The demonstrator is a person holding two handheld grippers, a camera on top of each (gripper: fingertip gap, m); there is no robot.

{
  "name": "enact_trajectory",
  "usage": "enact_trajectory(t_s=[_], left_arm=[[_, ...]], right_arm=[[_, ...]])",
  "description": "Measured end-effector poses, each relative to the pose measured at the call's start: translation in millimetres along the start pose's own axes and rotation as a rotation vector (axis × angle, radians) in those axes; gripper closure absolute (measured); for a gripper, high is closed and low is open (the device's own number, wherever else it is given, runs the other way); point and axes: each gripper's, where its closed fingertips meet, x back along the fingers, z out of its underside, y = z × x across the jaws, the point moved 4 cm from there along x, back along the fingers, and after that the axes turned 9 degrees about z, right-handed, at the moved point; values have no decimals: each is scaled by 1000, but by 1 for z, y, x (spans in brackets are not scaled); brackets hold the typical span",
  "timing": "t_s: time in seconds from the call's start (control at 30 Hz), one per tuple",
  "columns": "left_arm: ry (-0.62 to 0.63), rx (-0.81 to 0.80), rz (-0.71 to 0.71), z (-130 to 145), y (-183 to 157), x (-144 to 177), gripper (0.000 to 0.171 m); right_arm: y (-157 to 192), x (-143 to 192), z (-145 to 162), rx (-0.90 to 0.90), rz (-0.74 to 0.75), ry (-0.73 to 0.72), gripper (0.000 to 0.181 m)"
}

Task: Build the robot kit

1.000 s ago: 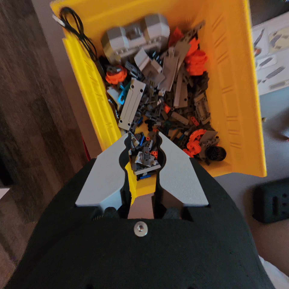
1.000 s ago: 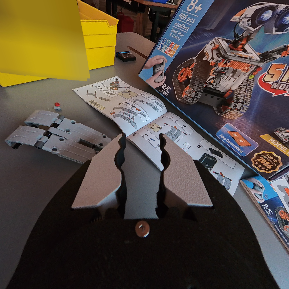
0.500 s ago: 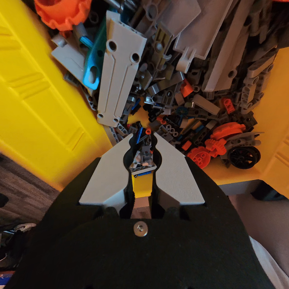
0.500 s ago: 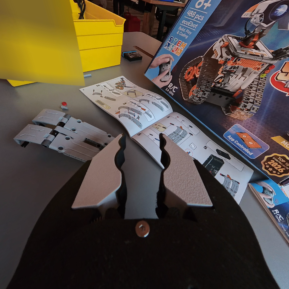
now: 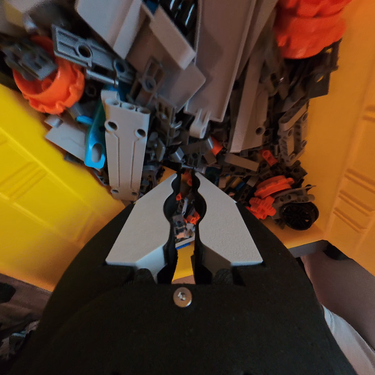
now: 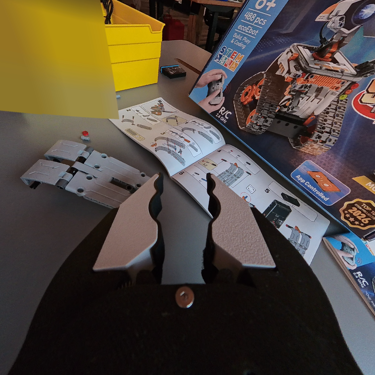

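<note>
Grey desk (image 6: 50, 233) carried a yellow bin (image 6: 134, 58) at its far left edge, and a tall printed box (image 6: 294, 101) stood along the right edge. Between them lay an open booklet (image 6: 182, 146), with a grey hinged assembly (image 6: 85, 174) at its near-left corner and a small red stud (image 6: 85, 133) just beyond that.

Down inside the bin (image 5: 40, 192), the left claw (image 5: 185, 174) was nearly pressed together, a thin slit left between its tips. Those tips sat in the loose pile of small dark and orange pieces (image 5: 187, 180) at the near end of the bin floor; whether they pinched one could not be told. A long pale panel (image 5: 124, 150) lay just left of the tips, its long axis running away from the claw. A black wheel (image 5: 299, 215) sat near the bin's right wall.

Over bare desk, the right claw (image 6: 184, 176) hung spread and empty, the assembly just to its left, the booklet ahead.
</note>
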Motion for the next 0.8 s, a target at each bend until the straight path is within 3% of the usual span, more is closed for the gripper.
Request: enact_trajectory(t_s=[0.23, 0.37, 0.8], left_arm=[[-19, -8, 39, -1, -5, 1, 159], [68, 10, 34, 15, -4, -4, 157], [97, 26, 3, 23, 2, -2, 169]], right_arm=[[1, -1, 1, 0, -5, 7, 139], [1, -1, 2, 5, -7, 10, 139], [1, -1, 3, 12, -9, 17, 140]])
